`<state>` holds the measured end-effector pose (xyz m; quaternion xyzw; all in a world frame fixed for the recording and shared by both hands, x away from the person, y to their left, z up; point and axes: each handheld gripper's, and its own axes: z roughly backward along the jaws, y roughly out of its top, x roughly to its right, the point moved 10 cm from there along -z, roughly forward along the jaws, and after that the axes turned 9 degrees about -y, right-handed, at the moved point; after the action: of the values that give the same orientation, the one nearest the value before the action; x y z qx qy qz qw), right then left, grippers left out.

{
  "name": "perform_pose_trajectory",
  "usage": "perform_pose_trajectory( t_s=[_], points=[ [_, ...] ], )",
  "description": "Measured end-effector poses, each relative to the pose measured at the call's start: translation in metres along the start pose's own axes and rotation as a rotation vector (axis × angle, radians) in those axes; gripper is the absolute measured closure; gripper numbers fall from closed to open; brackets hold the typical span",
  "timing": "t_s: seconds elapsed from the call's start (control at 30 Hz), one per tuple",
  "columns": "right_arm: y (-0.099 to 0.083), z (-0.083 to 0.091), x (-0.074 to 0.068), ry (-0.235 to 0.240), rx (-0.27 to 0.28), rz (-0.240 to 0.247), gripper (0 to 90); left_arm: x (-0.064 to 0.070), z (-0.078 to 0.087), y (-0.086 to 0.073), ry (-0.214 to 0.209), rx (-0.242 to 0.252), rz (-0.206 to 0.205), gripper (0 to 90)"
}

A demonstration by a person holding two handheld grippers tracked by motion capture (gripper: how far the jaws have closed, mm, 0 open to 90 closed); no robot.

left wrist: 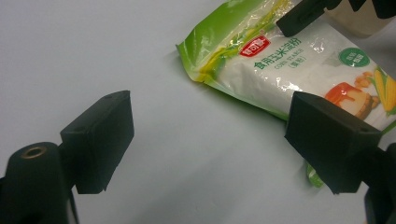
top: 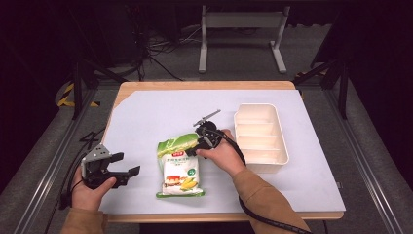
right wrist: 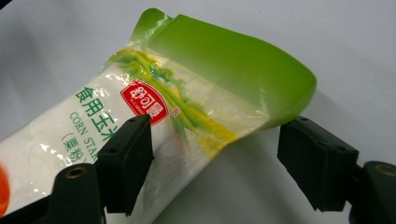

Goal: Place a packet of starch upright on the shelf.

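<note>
One bag of corn starch [top: 179, 165] is counted on the desk [top: 146, 112], and one white divided tray [top: 285, 146], in which four compartments are seen. Two grippers are counted, the left gripper [top: 117, 170] and the right gripper [top: 195, 148], each with two black jaws. Two hands are seen, one on each gripper.

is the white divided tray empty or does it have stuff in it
Empty. From the high view, the white tray shows bare compartments between its dividers, and the corn starch bag lies flat on the table outside it.
</note>
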<state>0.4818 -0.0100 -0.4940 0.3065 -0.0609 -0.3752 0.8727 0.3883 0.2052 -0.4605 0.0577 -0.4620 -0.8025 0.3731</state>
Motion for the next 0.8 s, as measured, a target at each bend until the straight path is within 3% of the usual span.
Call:
perform_pose_trajectory(
  t_s=[0.07, 0.17, 0.27, 0.37, 0.43, 0.57, 0.8],
  points=[
    [0.0, -0.002, -0.003, 0.009, -0.002, -0.001, 28.2, 0.0, 0.0, 0.0, 0.0, -0.001, 0.0, 16.1],
    [0.002, -0.002, -0.007, 0.031, -0.011, 0.004, 39.3, -0.001, 0.0, -0.001, 0.0, -0.001, 0.003, 16.1],
    [0.002, 0.001, -0.014, 0.072, -0.026, 0.032, 60.8, -0.001, 0.0, -0.001, -0.001, -0.002, 0.009, 16.1],
    [0.004, 0.005, -0.019, 0.072, -0.024, 0.068, 80.9, -0.001, 0.0, -0.001, 0.0, -0.001, 0.009, 16.1],
    [0.005, 0.007, -0.022, 0.065, -0.025, 0.094, 87.5, -0.001, 0.0, -0.001, 0.002, -0.001, 0.007, 16.1],
    [0.007, 0.01, -0.026, 0.035, -0.016, 0.13, 88.7, -0.001, 0.0, -0.001, 0.002, -0.001, 0.008, 16.1],
    [0.019, 0.026, -0.039, 0.047, 0.048, 0.158, 89.2, -0.002, 0.0, -0.001, 0.003, -0.001, 0.008, 16.1]
  ],
)
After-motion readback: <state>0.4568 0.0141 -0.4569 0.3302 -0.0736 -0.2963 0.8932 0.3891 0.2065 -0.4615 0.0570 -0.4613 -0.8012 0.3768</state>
